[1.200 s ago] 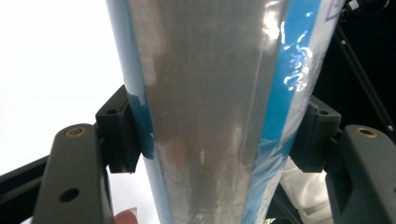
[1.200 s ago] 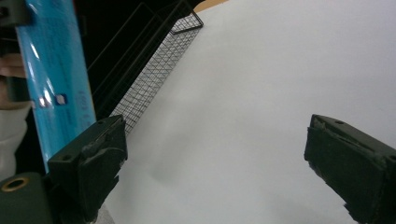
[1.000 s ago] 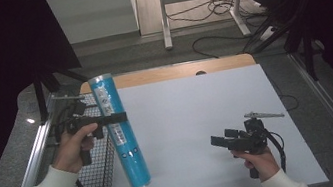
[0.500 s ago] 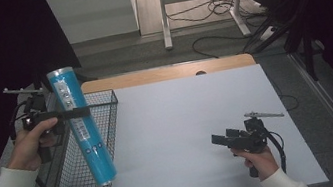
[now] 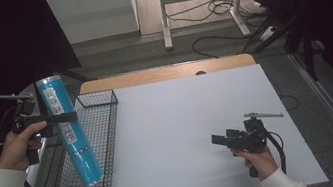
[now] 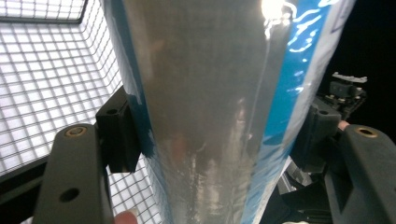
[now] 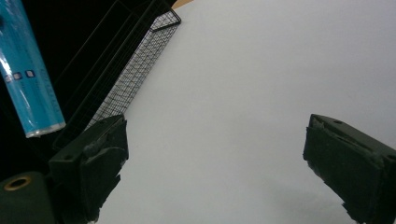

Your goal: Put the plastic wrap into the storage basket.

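Blue and silver, the long foil-wrapped tube (image 5: 69,131) hangs tilted over the black wire mesh basket (image 5: 105,133), its lower end at about six o'clock near the basket's front wall. The left gripper (image 5: 64,117) pinches the tube across its upper half, pads pressed on both sides. At about four o'clock on the white table (image 5: 184,121), the right gripper (image 5: 218,139) rests low in the person's hand, jaws spread with nothing between them, well apart from the basket.
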